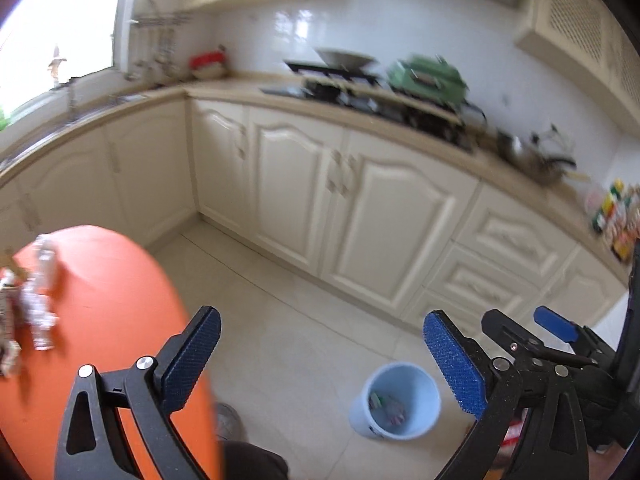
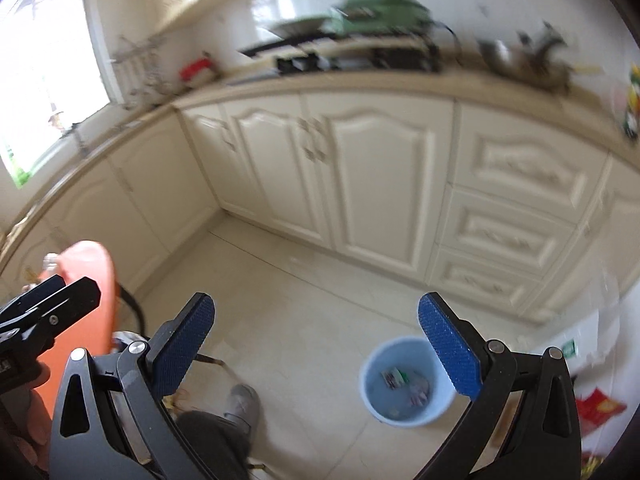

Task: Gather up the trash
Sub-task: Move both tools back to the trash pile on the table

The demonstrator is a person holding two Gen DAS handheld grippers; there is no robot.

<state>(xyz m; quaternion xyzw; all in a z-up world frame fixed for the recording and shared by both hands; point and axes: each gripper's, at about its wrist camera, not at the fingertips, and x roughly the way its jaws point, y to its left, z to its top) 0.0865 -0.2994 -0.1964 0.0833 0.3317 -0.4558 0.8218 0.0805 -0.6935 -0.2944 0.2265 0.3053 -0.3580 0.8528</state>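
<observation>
In the left wrist view we see, at far left, an orange table (image 1: 120, 300) carrying crumpled clear wrappers (image 1: 40, 300); the right wrist view shows only that table's edge (image 2: 90, 280), so the wrappers stay hidden there. Our left gripper (image 1: 320, 360) hangs over the tiled floor (image 1: 300, 320) with its blue fingers (image 1: 192, 356) spread wide and nothing between them. Right of centre, a pale blue bin (image 1: 396, 400) stands on the floor with a few scraps of trash (image 1: 386, 406) at its bottom. Our right gripper (image 2: 328, 352) is also spread wide and empty, its right finger (image 2: 450, 352) overlapping the bin's rim (image 2: 368, 364). Only the right wrist view shows a grey shoe (image 2: 240, 400) near the bottom and red packaging (image 2: 596, 404) at far right. Cream cabinets (image 1: 360, 208) run along the far side.
</observation>
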